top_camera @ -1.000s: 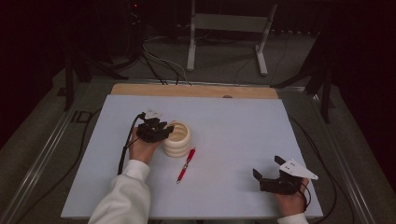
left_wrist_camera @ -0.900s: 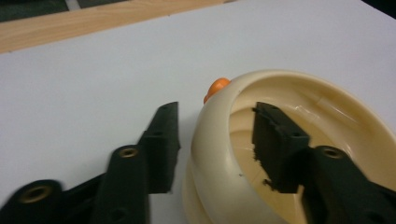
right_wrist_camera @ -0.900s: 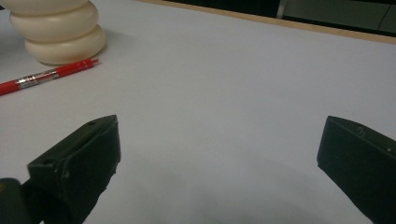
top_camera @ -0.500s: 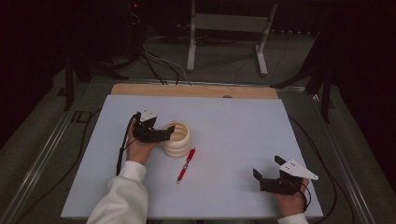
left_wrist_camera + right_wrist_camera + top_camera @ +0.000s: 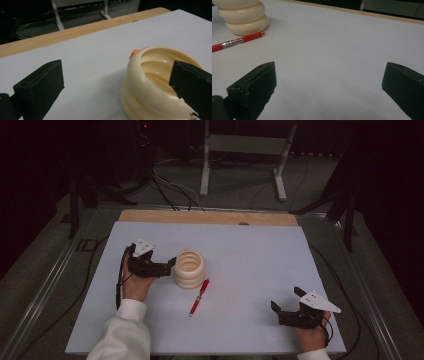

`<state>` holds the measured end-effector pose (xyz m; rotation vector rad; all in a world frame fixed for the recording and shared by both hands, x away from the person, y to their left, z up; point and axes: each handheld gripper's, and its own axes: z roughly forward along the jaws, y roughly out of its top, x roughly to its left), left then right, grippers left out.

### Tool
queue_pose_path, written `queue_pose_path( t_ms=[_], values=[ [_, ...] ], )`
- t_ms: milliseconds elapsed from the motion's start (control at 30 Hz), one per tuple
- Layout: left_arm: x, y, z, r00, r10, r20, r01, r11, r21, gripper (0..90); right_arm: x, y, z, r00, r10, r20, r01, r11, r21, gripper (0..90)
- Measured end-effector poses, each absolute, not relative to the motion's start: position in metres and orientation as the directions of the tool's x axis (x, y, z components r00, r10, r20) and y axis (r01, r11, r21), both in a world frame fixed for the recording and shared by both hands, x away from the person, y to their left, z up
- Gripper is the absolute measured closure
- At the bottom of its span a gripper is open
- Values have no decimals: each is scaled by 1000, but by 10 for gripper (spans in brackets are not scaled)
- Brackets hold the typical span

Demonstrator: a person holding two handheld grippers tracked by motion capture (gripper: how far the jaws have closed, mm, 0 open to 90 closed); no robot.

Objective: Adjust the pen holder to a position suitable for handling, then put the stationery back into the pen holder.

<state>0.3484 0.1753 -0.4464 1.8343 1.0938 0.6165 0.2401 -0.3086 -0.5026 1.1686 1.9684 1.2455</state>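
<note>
White surface [image 5: 250, 250]: left gripper [image 5: 167, 268], jaws just opened wide, releases the ribbed holder [image 5: 189, 268]; right gripper [image 5: 281, 312], gaping empty, should next fetch the red pen [image 5: 199, 297].

The left gripper [image 5: 167, 266] draws back to the left of the cream ribbed holder [image 5: 189, 268], away from the holder's rim, where it sat a second ago. Its jaws have just been opening and now stand wide beside the holder's left wall, pressing nothing.

Pen [image 5: 237, 41] end cut off, left edge
</note>
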Motion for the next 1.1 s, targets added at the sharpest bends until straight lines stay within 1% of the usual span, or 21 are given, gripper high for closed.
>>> queue_pose_path(
  t_ms=[133,367,533,767,1100],
  values=[
    [336,186,-448,477,878,-39,422,-190,886,3,240,-308,-503,-486,874,15,389,202,899,0],
    [315,192,-456,465,885,28,410,-243,879,3,241,-309,-503,-485,874,18,393,199,898,0],
    [300,198,-461,431,900,65,392,-251,885,3,241,-309,-503,-484,875,19,392,197,899,0],
    [291,207,-469,404,914,37,400,-213,892,3,241,-309,-504,-484,875,19,396,200,896,0],
    [283,195,-474,407,913,36,404,-215,889,4,241,-308,-504,-486,874,15,393,203,897,0]
  ],
)
